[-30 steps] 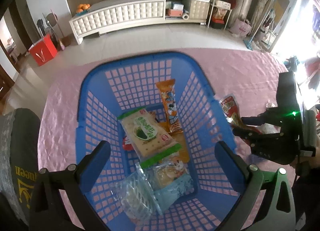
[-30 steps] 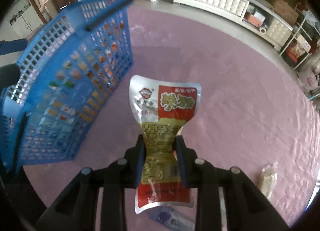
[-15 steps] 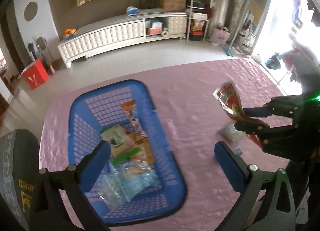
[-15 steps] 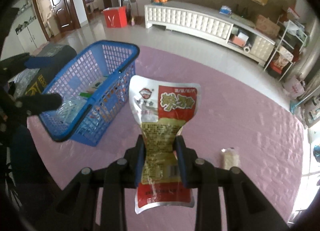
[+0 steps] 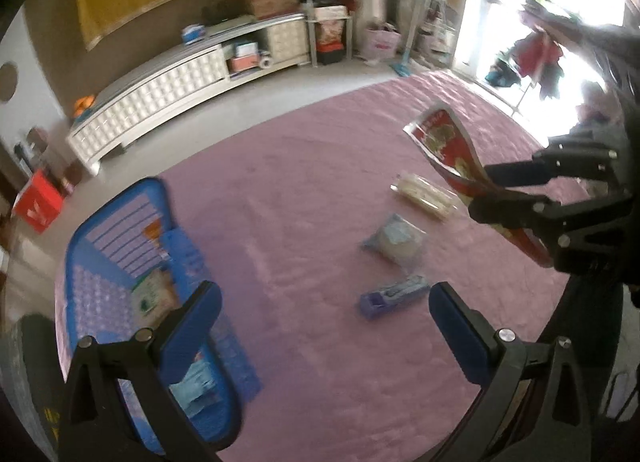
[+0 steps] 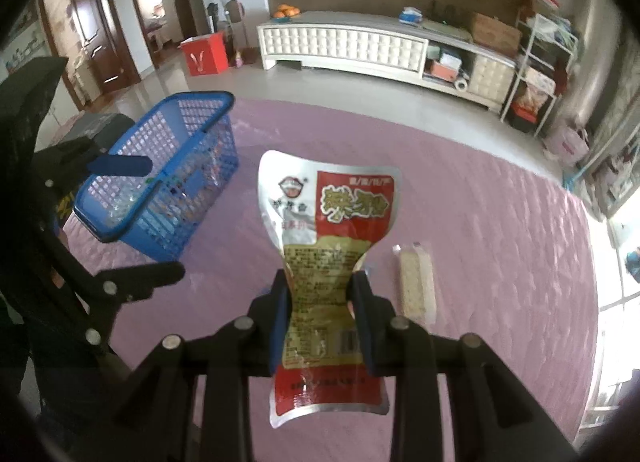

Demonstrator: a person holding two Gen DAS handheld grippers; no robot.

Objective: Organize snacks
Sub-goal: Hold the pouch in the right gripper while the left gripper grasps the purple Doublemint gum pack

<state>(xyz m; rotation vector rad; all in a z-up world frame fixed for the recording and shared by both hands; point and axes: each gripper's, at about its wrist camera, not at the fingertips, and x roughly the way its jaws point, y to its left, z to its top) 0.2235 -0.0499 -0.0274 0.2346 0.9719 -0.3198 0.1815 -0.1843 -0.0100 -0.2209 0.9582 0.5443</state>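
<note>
Foil packet: silver-and-red packet (image 6: 328, 258) pinched at its narrow waist by the right gripper (image 6: 320, 314), pads creasing the film; it stands up out of the jaws, well clear of the cloth.
Long axis: the packet runs along the line of the fingers, wide printed end pointing away, red bottom seal hanging toward the camera.
Way to go: blue basket (image 6: 168, 178) lies to the left of the held packet and farther off, open top up; my read is the carry has to swing left and over the near rim.
Nearer hand: the right gripper has the packet; the left gripper (image 5: 324, 314) hangs between basket and loose snacks, jaws spread wide, nothing between the blue pads.
Basket: rigid plastic lattice with a smooth solid rim, already holding several wrapped packs, a green-labelled one (image 5: 150, 298) among them.
Left on the cloth: a clear sleeve of pale wafers (image 5: 424, 194), a soft bluish bag with a round cake (image 5: 396, 240), a small purple-blue bar (image 5: 394, 294), all near each other, well apart from the basket.
Cloth: pink quilted cover (image 5: 300, 222), faintly dimpled, matte.
Handling guess: thin crinkly foil, light, likely to flop or slip if the pinch eases, so it should drop cleanly once above the basket.
</note>
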